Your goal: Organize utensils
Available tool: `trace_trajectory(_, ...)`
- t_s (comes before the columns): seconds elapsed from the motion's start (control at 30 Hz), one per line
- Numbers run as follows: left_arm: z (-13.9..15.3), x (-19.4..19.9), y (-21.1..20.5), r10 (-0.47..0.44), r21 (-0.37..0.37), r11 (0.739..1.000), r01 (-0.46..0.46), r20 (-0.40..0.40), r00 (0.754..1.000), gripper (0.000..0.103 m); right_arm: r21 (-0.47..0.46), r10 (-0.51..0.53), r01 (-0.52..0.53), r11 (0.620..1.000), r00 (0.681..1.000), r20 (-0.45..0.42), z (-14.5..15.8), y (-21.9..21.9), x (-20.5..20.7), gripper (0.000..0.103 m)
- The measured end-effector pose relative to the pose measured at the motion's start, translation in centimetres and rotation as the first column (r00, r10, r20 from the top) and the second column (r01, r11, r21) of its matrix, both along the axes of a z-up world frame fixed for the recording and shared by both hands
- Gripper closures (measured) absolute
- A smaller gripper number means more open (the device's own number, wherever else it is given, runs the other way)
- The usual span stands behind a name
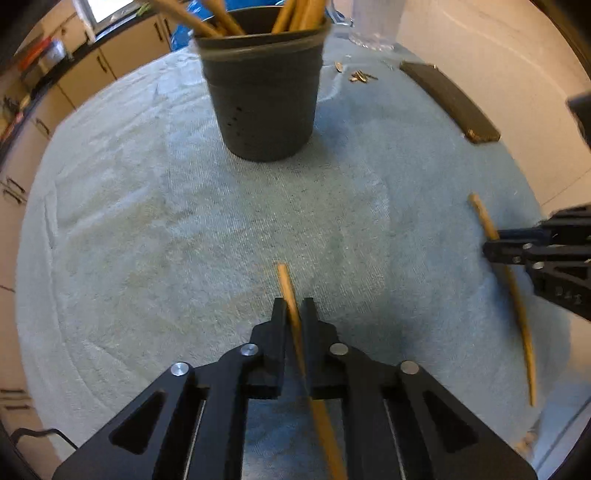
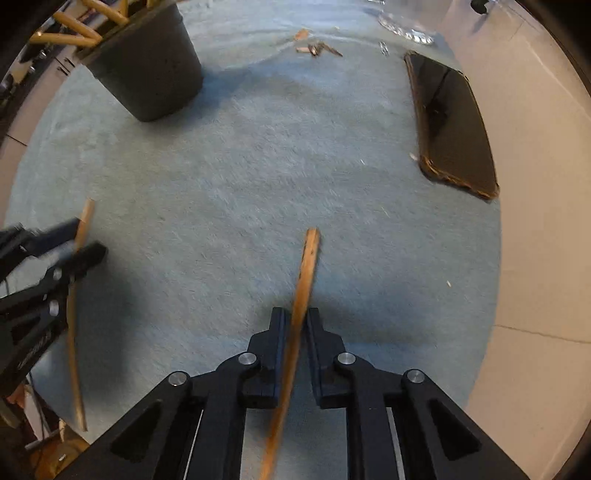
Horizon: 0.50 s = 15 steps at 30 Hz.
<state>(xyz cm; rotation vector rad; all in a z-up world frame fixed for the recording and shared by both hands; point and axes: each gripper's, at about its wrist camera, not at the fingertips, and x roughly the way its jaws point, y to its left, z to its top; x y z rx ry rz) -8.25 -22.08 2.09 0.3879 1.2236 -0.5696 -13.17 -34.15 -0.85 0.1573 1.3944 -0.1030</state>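
Observation:
A dark grey cup [image 1: 264,88] holding several wooden utensils stands at the far side of a pale blue towel [image 1: 147,221]; it shows at the upper left in the right wrist view [image 2: 147,70]. My left gripper [image 1: 294,306] is shut on a wooden chopstick [image 1: 288,288] that points forward between the fingers. It shows at the left of the right wrist view [image 2: 79,240]. My right gripper [image 2: 295,315] is shut on another wooden chopstick [image 2: 308,266]. It shows at the right of the left wrist view [image 1: 495,243], with its chopstick [image 1: 517,299] there too.
A black phone [image 2: 450,122] lies at the towel's right edge, also in the left wrist view [image 1: 450,99]. Small scraps [image 2: 317,48] lie at the far side. A clear glass [image 1: 376,22] stands behind. Kitchen cabinets [image 1: 74,74] stand at the left.

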Motion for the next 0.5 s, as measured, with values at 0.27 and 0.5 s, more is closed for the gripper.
trace_trajectory(0.27,2.7,-1.1,4.4,0.084,-0.148,0.986,-0.076,0.048,0.995,0.098,0.084,-0.05,0.034,0.996,0.978,0.202,2.3,-0.1,-2.9,0.096)
trace_trajectory(0.5,7.9,-3.3,6.9,0.147,-0.263,0.96,-0.094,0.188,0.971,0.098,0.066,-0.039,0.012,0.998,0.907,0.42,7.2,1.9,-6.0,0.096)
